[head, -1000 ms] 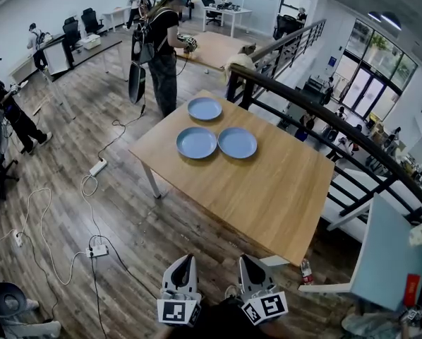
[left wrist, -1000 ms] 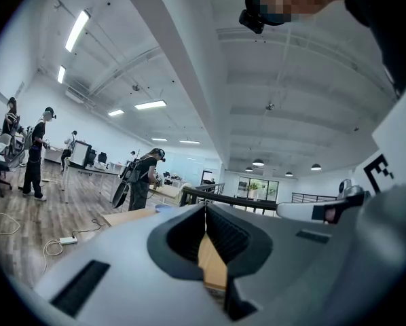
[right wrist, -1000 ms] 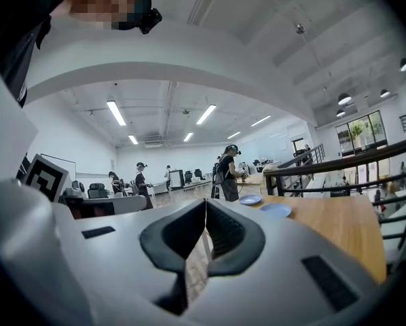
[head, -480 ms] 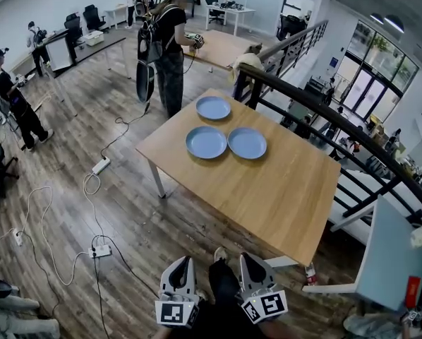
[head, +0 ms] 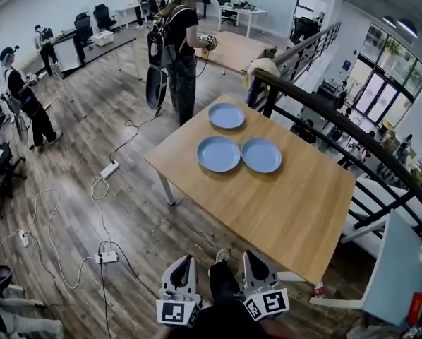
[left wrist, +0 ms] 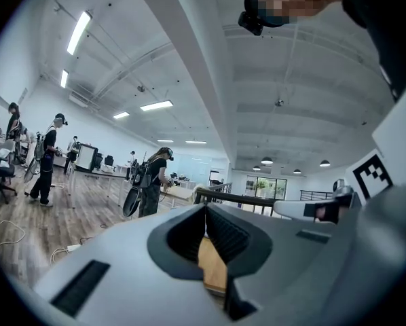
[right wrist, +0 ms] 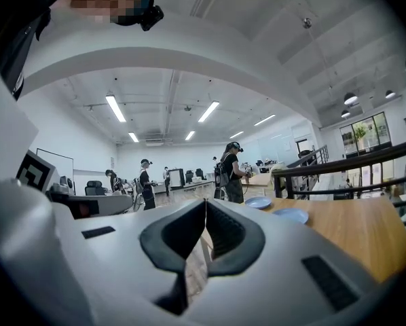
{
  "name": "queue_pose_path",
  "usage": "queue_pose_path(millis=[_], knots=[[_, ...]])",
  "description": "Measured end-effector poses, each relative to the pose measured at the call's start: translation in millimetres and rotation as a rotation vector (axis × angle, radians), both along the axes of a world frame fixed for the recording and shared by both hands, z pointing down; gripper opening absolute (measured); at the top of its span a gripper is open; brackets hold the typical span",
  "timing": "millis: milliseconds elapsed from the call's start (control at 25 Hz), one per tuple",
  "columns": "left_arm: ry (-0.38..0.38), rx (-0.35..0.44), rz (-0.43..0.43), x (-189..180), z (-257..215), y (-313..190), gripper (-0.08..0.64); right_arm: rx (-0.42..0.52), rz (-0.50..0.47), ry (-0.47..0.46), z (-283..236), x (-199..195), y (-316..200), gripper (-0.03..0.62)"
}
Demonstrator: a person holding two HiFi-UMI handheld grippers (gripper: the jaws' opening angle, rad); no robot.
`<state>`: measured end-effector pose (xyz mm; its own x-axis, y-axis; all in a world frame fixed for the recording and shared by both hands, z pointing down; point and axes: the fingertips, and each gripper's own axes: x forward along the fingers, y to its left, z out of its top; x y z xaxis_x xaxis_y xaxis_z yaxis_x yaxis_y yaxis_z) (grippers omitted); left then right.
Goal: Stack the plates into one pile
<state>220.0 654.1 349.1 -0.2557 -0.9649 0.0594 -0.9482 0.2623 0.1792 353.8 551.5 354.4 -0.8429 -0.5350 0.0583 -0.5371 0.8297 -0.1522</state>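
Note:
Three light blue plates lie apart on the far half of a wooden table point(head: 296, 210): one at the far end point(head: 226, 115), one in the middle point(head: 219, 153) and one to its right point(head: 261, 155). Two of them show in the right gripper view, the nearer point(right wrist: 290, 214) and the farther point(right wrist: 258, 202). My left gripper point(head: 188, 260) and right gripper point(head: 249, 257) are held low at the bottom of the head view, short of the table's near corner. Both are shut and hold nothing, their tips meeting in the left gripper view point(left wrist: 206, 209) and the right gripper view point(right wrist: 206, 202).
A person with a backpack point(head: 181, 48) stands at the table's far corner. A dark railing point(head: 338, 119) runs along the table's right side. Cables and a power strip point(head: 106, 257) lie on the wood floor to the left. More people and desks stand at the back.
The table and plates have shifted right and slightly nearer in the head view as I walk toward them. Both grippers stay shut and side by side.

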Motion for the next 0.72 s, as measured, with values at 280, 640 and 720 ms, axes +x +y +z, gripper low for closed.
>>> queue_pose_path(millis=[280, 640, 720], knots=[[0.013, -0.052, -0.028, -40, 3, -61, 0.023, -0.007, -0.002, -0.019, -9, -39, -70, 0.031], [0.0, -0.059, -0.021, -84, -6, -167, 0.024, -0.025, -0.005, -0.024, -6, -87, -176, 0.031], [-0.002, -0.063, -0.017, -92, -5, -192, 0.023, -0.03, -0.002, -0.019, -3, -94, -200, 0.031]])
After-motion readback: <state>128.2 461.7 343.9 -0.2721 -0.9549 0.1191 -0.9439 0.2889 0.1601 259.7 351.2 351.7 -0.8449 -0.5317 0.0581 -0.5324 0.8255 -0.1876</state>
